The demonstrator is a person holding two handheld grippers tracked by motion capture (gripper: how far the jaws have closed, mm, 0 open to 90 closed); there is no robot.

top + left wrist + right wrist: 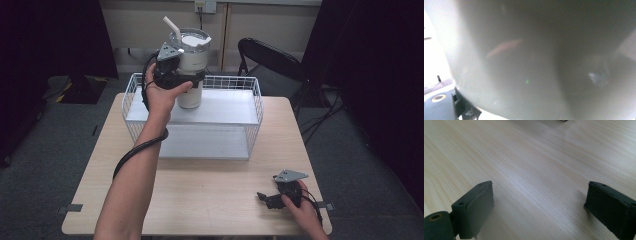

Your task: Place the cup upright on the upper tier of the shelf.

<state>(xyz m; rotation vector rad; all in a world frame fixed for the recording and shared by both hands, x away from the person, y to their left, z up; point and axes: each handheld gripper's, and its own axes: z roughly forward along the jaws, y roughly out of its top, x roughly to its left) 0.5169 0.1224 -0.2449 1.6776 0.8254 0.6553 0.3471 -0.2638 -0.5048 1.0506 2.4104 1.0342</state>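
A pale wooden table (200, 185) takes up the lower middle of the high view. On its far half, in the upper centre of the frame, sits a white wire basket (131, 107) with a flat white shelf across it.

Above that shelf, near the top centre, is the tumbler (192, 62): a tall off-white cup, wide in its upper body and narrower toward the base, with a clear lid and a white straw slanting up to the left. Its base hangs just over the shelf; whether it touches cannot be told. In the left gripper view its smooth, faintly glossy wall (544, 60) sits pressed close to the camera and blurred.

The left gripper (186, 78), held in a hand at the upper centre-left, is clamped around the tumbler's middle, its black jaws on either side of the cup.

The right gripper (260, 196) rests low at the lower right of the table, well apart from the basket. In the right gripper view (539, 207) its jaws stand wide, released, with bare wood between them.
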